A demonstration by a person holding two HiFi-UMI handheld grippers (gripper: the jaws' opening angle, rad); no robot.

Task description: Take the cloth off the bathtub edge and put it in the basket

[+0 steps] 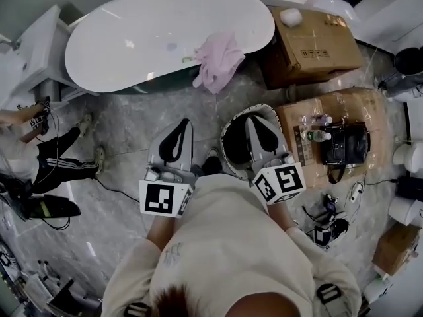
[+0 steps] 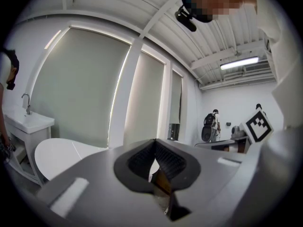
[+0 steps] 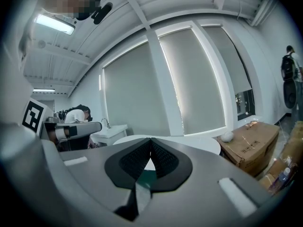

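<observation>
A pink cloth [image 1: 218, 59] hangs crumpled over the near edge of the white oval bathtub [image 1: 145, 35]. Below it on the marble floor, my left gripper [image 1: 183, 124] and right gripper [image 1: 254, 119] point toward the tub, both well short of the cloth. Each has its jaws shut with nothing between them. A dark round basket [image 1: 227, 137] with a pale patterned rim sits on the floor under my right gripper. The left gripper view shows my left gripper [image 2: 155, 143] and the tub [image 2: 59, 152]. The right gripper view shows my right gripper [image 3: 151, 141] and the tub [image 3: 194, 143]. Neither gripper view shows the cloth.
Cardboard boxes [image 1: 310, 41] stand right of the tub, and another [image 1: 330, 111] carries bottles and a black device. A white washstand [image 1: 26, 58] is at the left. A person's leg in dark trousers [image 1: 66, 160] and cables lie on the floor at the left.
</observation>
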